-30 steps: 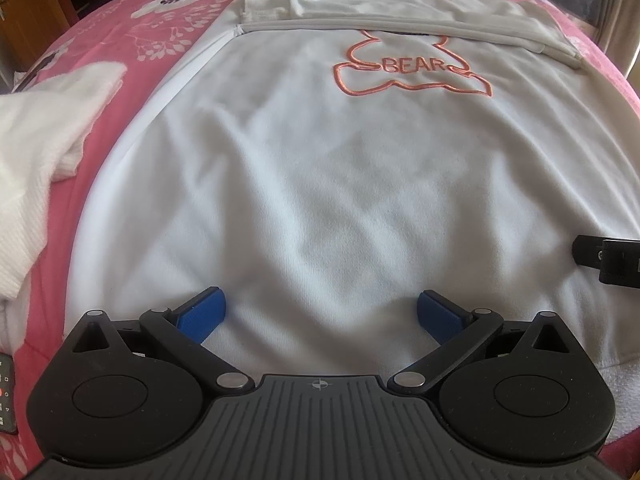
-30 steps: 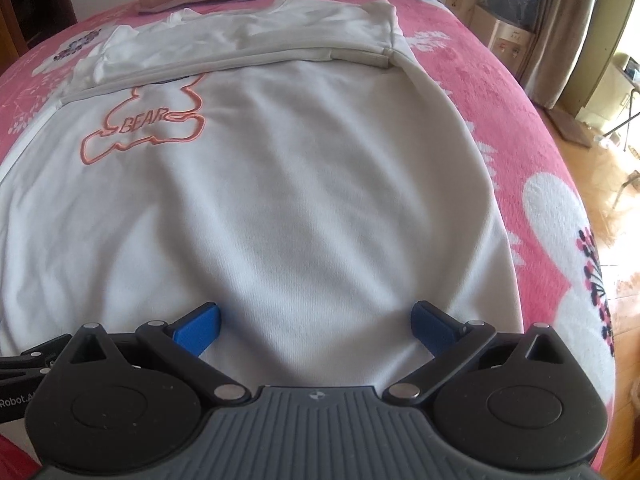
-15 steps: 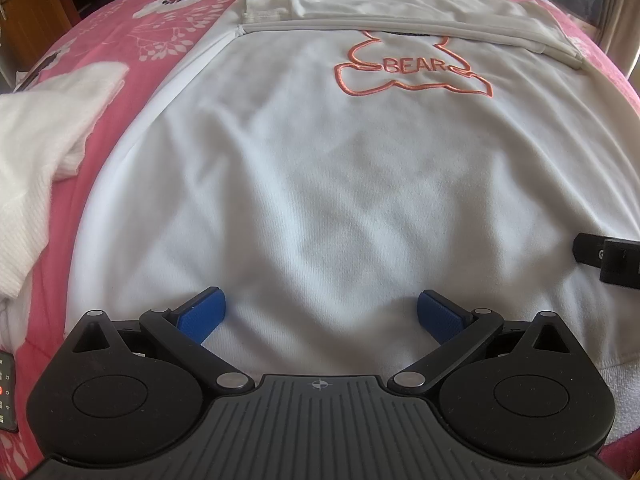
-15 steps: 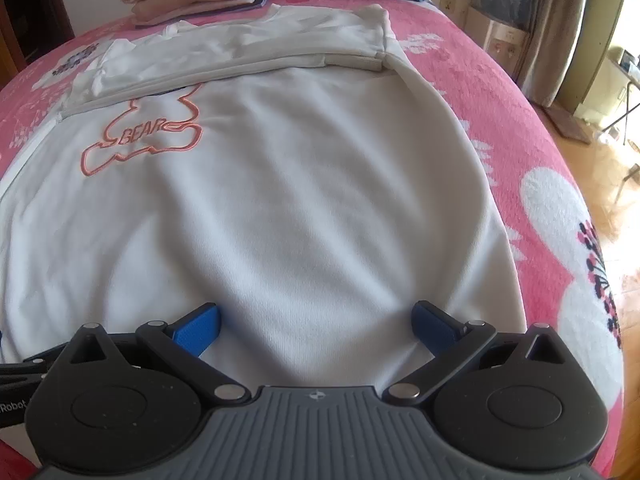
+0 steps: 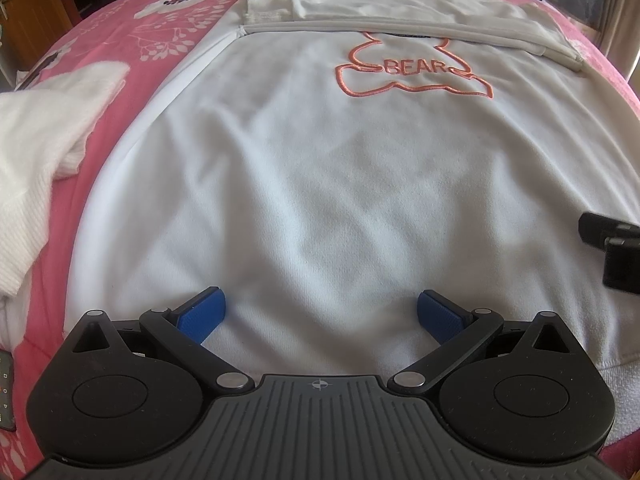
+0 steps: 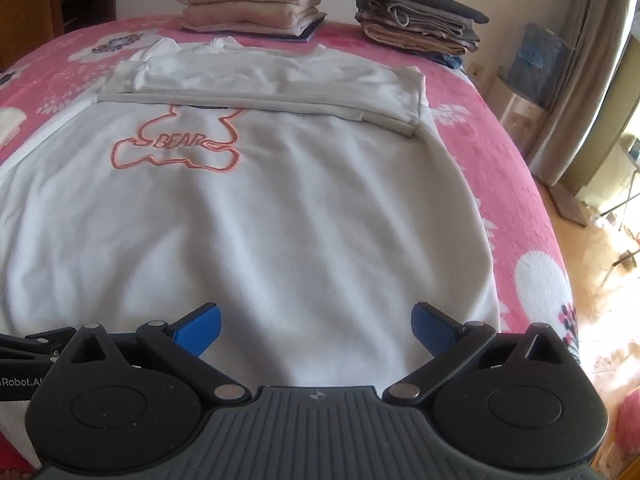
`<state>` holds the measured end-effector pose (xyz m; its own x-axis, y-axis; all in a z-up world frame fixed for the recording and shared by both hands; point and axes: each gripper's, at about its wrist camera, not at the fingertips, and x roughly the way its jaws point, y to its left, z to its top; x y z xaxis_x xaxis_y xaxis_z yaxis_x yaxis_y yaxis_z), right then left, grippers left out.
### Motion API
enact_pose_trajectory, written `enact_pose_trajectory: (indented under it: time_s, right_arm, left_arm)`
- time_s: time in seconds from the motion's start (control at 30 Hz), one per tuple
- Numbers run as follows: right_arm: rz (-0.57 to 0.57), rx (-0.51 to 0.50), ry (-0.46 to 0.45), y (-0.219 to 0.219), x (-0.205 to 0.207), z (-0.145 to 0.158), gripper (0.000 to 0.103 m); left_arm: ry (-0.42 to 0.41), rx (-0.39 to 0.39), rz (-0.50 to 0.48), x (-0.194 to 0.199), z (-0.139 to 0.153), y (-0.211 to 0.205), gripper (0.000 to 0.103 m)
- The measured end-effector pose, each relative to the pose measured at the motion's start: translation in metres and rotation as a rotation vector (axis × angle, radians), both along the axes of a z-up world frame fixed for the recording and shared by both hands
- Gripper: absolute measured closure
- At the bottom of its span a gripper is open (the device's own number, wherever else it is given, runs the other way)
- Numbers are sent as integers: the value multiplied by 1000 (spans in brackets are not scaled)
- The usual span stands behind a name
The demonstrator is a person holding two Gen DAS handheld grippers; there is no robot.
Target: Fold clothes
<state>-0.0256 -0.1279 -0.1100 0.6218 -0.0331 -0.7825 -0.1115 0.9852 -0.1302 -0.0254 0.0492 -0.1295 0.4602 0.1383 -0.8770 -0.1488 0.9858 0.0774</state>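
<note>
A white sweatshirt [image 5: 320, 168] with an orange "BEAR" outline [image 5: 416, 68] lies flat on the pink bed, its sleeves folded across the chest near the collar. My left gripper [image 5: 320, 314] is open over the hem's left half, blue pads wide apart, nothing between them. My right gripper [image 6: 316, 326] is open over the right half of the sweatshirt [image 6: 280, 208] hem. The right gripper's black edge [image 5: 612, 252] shows at the left view's right border. Whether the pads touch the cloth I cannot tell.
A white knitted garment [image 5: 44, 140] lies left of the sweatshirt. Two stacks of folded clothes, a beige one [image 6: 252, 4] and a grey-brown one [image 6: 420, 16], sit at the far end. The pink bedspread [image 6: 500, 152] drops off at right toward the floor and curtain [image 6: 592, 60].
The right gripper has tilted up, so the far stacks of folded clothes have come into its view. The left gripper has barely moved. Both stay open.
</note>
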Motion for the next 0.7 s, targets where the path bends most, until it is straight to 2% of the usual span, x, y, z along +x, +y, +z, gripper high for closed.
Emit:
enact_pose_trajectory:
  time_s: [0.17, 0.7]
  right_arm:
    - [-5, 41, -42, -2, -3, 8, 0]
    - [-55, 128, -11, -8, 3, 1, 5]
  left_arm:
    - [-5, -2, -1, -1, 0, 0, 0]
    - [-30, 8, 17, -5, 1, -4, 0]
